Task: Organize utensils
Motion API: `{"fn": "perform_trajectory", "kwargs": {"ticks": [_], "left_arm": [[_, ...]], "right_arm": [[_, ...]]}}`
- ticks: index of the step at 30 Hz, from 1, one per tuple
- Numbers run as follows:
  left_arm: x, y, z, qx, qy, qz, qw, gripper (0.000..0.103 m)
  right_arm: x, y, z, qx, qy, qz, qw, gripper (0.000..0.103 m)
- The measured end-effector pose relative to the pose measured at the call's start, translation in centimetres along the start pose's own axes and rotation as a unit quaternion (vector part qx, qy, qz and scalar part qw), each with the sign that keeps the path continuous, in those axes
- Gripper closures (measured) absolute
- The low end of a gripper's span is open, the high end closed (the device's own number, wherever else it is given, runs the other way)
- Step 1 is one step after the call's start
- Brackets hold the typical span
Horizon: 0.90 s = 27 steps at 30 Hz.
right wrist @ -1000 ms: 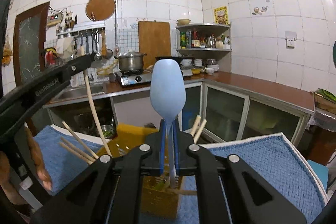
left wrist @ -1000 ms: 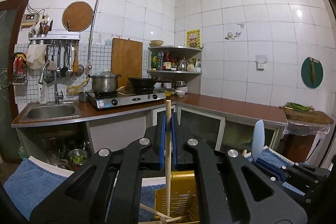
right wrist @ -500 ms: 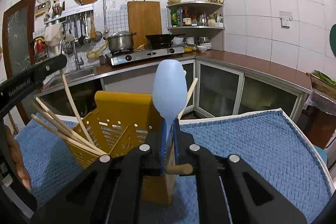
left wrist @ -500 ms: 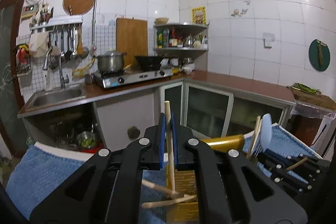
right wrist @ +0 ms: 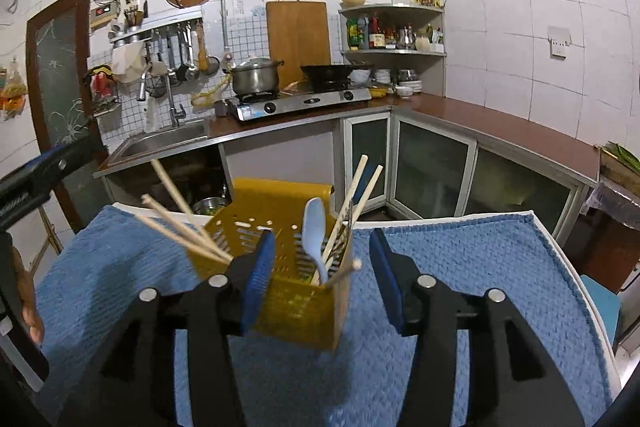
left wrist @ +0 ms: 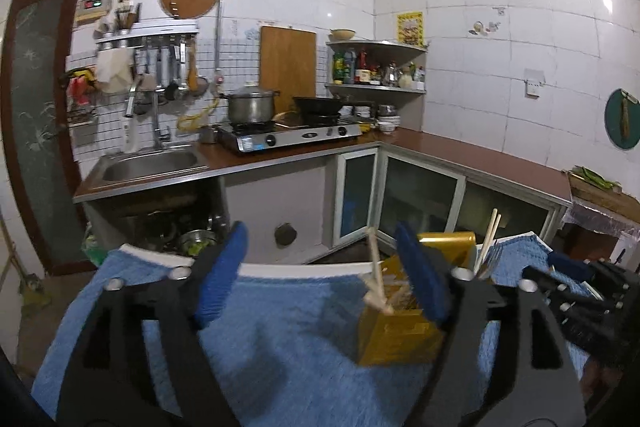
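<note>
Right wrist view: yellow utensil caddy [right wrist: 292, 291] stands on the blue towel [right wrist: 460, 267], holding the pale blue spoon [right wrist: 314, 227] and loose wooden chopsticks [right wrist: 176, 223]
Right gripper [right wrist: 318, 279]: jaws have just been opening, spoon released, nothing between the pads
Left gripper [left wrist: 320, 275]: jaws likewise just opened wide, empty; its chopstick [left wrist: 376, 267] leans in the caddy
Risk: chopsticks splay far over the caddy's rim; a withdrawing finger could snag one and tip the light caddy
</note>
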<state>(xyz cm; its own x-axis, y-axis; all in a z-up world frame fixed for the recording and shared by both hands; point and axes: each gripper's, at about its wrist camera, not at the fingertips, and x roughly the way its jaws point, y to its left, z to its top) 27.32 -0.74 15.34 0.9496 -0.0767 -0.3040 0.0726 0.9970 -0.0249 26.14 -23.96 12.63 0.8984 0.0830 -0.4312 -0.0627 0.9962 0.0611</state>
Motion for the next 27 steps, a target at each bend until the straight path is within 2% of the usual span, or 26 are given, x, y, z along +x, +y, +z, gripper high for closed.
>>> {"fn": "perform_trajectory", "kwargs": {"ticks": [4,13,20,27], "left_arm": [[-3.4,1.8,-2.4,-0.020,-0.005,0.016,0.9997,0.007],[-7.8,2.9,-9.2,-0.024,0.019,0.032,0.9990,0.005],[-9.9,2.4,-13.3,-0.011,0.016,0.050,0.9985,0.005],[-10.6,1.3,-15.9,0.015,0.007,0.062,0.9979,0.005]], "right_arm": [[-3.0,0.5,-1.2,-0.007,-0.021,0.004,1.000,0.036],[-8.4,1.9,-6.6,-0.004,-0.052,0.024,0.998,0.014],[-10.7,2.2,-10.7,-0.007,-0.069,0.022,0.997,0.006],[-10.0,1.8,-14.1,-0.003,-0.077,0.006,0.997,0.005]]}}
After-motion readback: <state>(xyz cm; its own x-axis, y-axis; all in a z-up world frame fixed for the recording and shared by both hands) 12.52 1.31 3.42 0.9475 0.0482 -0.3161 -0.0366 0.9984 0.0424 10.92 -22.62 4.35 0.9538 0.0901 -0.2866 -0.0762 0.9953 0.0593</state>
